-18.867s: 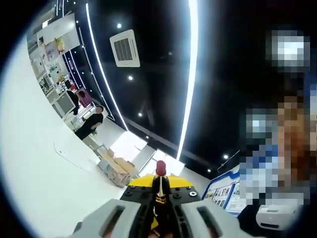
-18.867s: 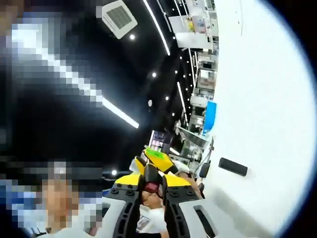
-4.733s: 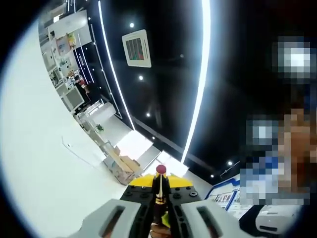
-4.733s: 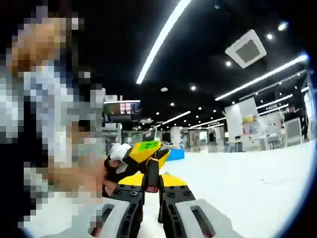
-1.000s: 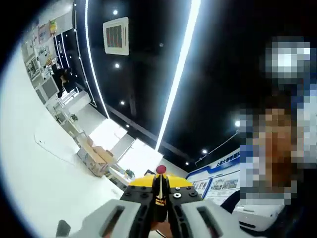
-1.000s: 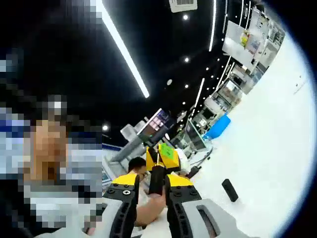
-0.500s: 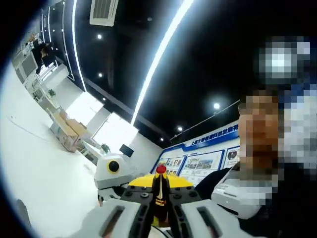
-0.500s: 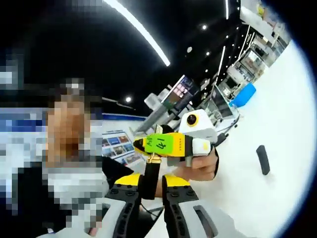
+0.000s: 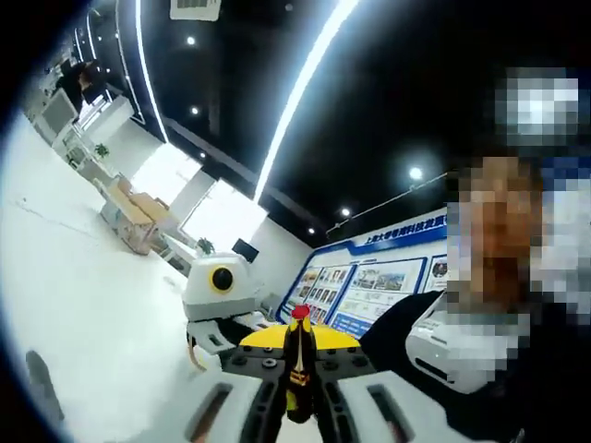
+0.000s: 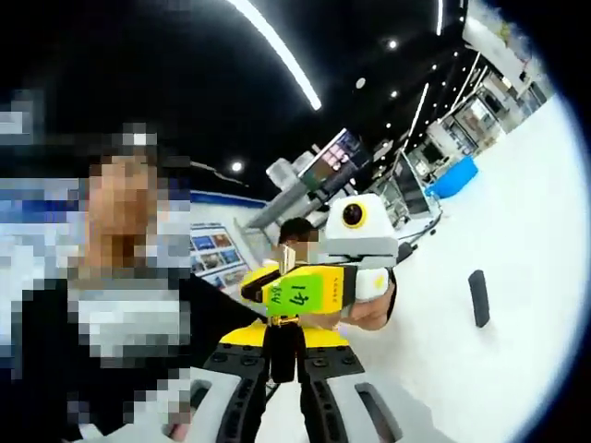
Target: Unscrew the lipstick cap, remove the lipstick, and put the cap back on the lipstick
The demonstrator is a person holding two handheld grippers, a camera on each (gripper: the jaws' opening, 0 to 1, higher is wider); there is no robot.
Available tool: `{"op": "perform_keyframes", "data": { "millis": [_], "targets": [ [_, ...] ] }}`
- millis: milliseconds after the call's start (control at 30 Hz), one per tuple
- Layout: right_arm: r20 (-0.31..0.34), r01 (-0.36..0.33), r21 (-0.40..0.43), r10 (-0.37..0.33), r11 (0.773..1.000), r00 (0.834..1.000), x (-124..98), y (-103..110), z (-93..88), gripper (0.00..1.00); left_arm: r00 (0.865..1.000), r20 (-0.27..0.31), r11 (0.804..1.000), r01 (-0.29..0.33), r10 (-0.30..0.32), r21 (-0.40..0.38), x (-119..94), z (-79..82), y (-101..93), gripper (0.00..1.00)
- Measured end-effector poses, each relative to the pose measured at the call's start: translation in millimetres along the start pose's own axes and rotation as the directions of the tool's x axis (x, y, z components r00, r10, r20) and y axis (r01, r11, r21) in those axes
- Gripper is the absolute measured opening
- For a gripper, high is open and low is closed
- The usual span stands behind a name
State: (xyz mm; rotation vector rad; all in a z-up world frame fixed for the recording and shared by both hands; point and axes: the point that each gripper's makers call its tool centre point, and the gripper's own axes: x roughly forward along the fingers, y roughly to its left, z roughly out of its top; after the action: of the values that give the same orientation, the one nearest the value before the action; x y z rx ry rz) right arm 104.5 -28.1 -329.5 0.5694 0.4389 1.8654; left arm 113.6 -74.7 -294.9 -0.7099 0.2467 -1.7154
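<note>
In the left gripper view: left gripper [image 9: 297,355] clamped on the lipstick [image 9: 298,343], black tube with a gold band pinched between the jaws, red tip poking up past them. Just beyond, the right gripper [image 9: 218,309], white and yellow, entering from the left.

In the right gripper view: right gripper [image 10: 285,353] shut tight around the cap [image 10: 284,352], a dark tube standing upright. Touching its top, the gold end of the lipstick [image 10: 283,319] carried crosswise in the left gripper [image 10: 305,286], a hand [image 10: 371,311] wrapped round it. Far right, a small dark object [image 10: 477,298] lying on the white table [image 10: 517,231].
</note>
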Motion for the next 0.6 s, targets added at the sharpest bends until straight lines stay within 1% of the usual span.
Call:
{"op": "perform_keyframes", "data": {
  "millis": [33, 100, 167, 200, 233, 267, 300, 367, 433, 467, 500, 533, 567, 600],
  "targets": [
    [0.005, 0.039, -0.012, -0.039, 0.999, 0.999, -1.4, -6.2, 1.8, 0.1, 1.0, 0.01, 0.999, -0.03, 0.03, 0.012, -0.2, 2.5, 6.1, 0.09],
    [0.005, 0.119, -0.066, -0.119, 0.991, 0.993, -3.4, -18.0, 3.7, 0.1, 0.996, 0.02, 0.995, -0.09, 0.089, 0.033, -9.8, 7.3, 20.7, 0.09],
    [0.001, 0.216, -0.12, -0.217, 0.969, 0.976, -5.6, -32.4, 5.2, 0.1, 0.988, 0.027, 0.986, -0.152, 0.151, 0.072, -13.8, 10.0, 34.3, 0.09],
    [0.002, 0.249, -0.144, -0.251, 0.958, 0.968, -5.9, -37.1, 5.5, 0.1, 0.98, 0.021, 0.975, -0.197, 0.195, 0.1, -21.2, 13.8, 46.1, 0.09],
    [0.002, 0.285, -0.169, -0.288, 0.944, 0.958, -6.3, -42.4, 5.7, 0.1, 0.976, 0.019, 0.969, -0.218, 0.218, 0.119, -23.0, 14.5, 50.9, 0.09],
    [0.007, 0.311, -0.195, -0.315, 0.93, 0.949, -6.8, -46.4, 6.5, 0.1, 0.966, 0.02, 0.954, -0.256, 0.256, 0.159, -22.6, 12.6, 51.5, 0.09],
    [0.007, 0.345, -0.225, -0.353, 0.911, 0.936, -8.2, -51.9, 6.9, 0.1, 0.955, 0.018, 0.936, -0.295, 0.297, 0.195, -23.3, 11.3, 54.4, 0.09],
    [-0.001, 0.389, -0.277, -0.405, 0.879, 0.914, -12.1, -60.0, 6.3, 0.1, 0.933, 0.007, 0.899, -0.35, 0.361, 0.263, -30.9, 15.9, 65.9, 0.09],
    [-0.017, 0.424, -0.345, -0.457, 0.838, 0.889, -17.6, -67.5, 4.9, 0.1, 0.909, -0.003, 0.864, -0.394, 0.416, 0.315, -33.6, 14.9, 72.6, 0.09],
    [-0.035, 0.437, -0.386, -0.486, 0.813, 0.873, -19.5, -71.1, 2.3, 0.1, 0.9, -0.019, 0.848, -0.404, 0.436, 0.342, -35.0, 12.4, 75.4, 0.09],
    [-0.043, 0.442, -0.42, -0.503, 0.793, 0.863, -20.2, -73.1, 1.2, 0.1, 0.895, -0.027, 0.835, -0.403, 0.445, 0.375, -34.3, 10.9, 76.7, 0.09],
    [-0.049, 0.45, -0.443, -0.522, 0.776, 0.852, -20.8, -75.2, 0.6, 0.1, 0.893, -0.027, 0.83, -0.407, 0.45, 0.38, -34.1, 10.3, 77.2, 0.09],
    [-0.051, 0.454, -0.469, -0.537, 0.758, 0.842, -22.2, -77.0, 0.8, 0.1, 0.888, -0.023, 0.822, -0.416, 0.46, 0.39, -34.5, 10.4, 78.6, 0.09],
    [-0.051, 0.453, -0.487, -0.541, 0.747, 0.839, -22.6, -77.5, 1.2, 0.11, 0.885, -0.018, 0.811, -0.419, 0.465, 0.408, -34.1, 10.5, 79.2, 0.09]
  ]
}}
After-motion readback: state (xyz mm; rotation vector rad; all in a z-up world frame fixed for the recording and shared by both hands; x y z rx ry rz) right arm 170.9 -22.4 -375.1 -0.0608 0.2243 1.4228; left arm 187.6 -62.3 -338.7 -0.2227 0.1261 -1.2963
